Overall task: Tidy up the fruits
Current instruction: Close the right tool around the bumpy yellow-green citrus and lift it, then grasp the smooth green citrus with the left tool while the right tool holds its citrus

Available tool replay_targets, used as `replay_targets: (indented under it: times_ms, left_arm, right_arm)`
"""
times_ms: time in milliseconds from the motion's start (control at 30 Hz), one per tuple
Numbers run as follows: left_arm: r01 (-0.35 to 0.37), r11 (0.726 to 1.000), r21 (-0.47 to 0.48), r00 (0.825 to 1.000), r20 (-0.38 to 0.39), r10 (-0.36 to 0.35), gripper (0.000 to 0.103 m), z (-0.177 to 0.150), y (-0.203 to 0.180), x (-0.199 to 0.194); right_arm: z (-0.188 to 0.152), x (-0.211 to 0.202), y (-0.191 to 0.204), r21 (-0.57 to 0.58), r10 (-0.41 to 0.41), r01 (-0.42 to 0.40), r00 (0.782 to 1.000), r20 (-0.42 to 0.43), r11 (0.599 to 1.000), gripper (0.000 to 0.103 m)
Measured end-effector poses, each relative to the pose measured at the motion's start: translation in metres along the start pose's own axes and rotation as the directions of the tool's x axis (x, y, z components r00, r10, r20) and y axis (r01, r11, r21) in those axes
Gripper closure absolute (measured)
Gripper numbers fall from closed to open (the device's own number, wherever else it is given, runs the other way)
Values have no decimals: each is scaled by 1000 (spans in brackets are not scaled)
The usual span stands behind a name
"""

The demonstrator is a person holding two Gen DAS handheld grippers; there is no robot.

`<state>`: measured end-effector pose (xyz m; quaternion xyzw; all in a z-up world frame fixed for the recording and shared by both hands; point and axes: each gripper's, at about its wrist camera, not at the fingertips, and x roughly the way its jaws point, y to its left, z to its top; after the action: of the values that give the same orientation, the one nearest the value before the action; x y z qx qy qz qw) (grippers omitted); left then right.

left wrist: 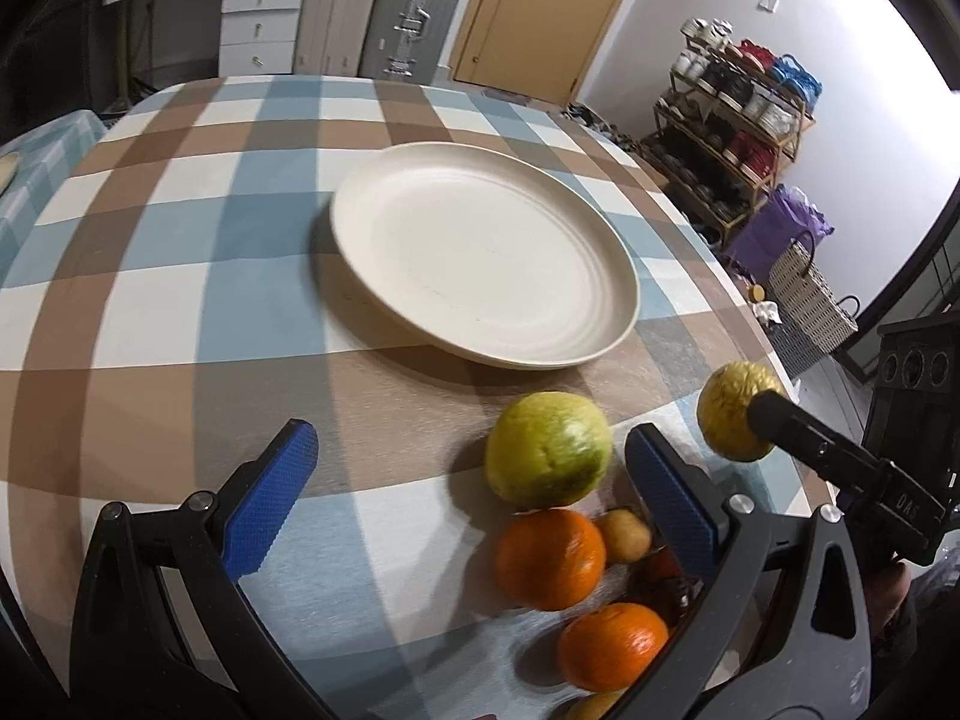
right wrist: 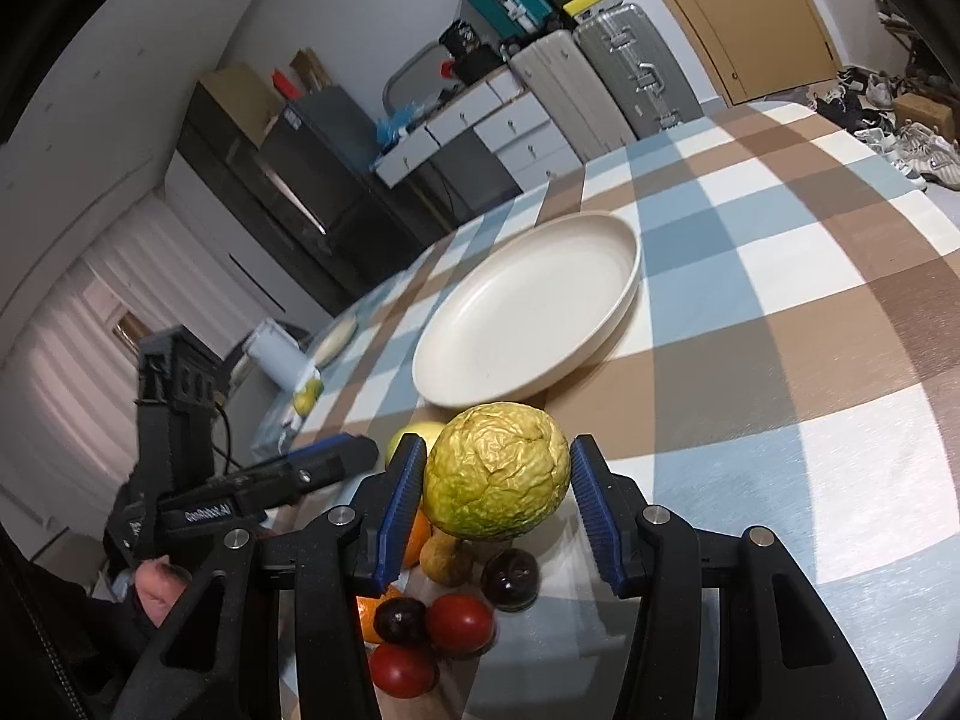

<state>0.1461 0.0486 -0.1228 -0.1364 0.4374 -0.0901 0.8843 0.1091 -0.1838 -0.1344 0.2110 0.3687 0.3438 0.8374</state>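
- Right gripper (right wrist: 492,495): jaws closed on wrinkled fruit (right wrist: 497,471), lifted above the pile.
- Left gripper (left wrist: 468,498): wide open, empty.
- Plate (left wrist: 624,300): bare; oranges (left wrist: 549,558) remain unsorted.

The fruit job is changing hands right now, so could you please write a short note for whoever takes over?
Right gripper: shut on the wrinkled yellow fruit, lifted above the pile.
Left gripper: open, holding nothing, low over the table near the pile.
Plate: bare, mid-table.
Pile, near edge: green fruit, two oranges, small tan fruit, two red ones, two dark ones.
Done: nothing placed. Left: likely everything onto the plate.
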Motion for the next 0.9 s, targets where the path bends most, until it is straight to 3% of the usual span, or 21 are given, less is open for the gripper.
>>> replay_targets:
  times_ms: [267, 567, 800, 900]
  left_arm:
    - [39, 999, 13, 997, -65, -38, 5, 3, -13, 20]
    - [57, 998, 25, 992, -112, -54, 24, 2, -25, 36]
    - [63, 997, 39, 991, -122, -58, 55, 3, -28, 37]
    - [64, 997, 41, 991, -120, -59, 55, 2, -27, 36]
  right_arm:
    - [-4, -14, -7, 12, 49, -50, 998, 47, 999, 52]
    - [-5, -15, -12, 19, 87, -88, 995, 49, 996, 52]
    - [-6, -17, -15, 25, 98, -100, 994, 56, 995, 52]
    - [-6, -17, -16, 33, 98, -100, 993, 60, 994, 52]
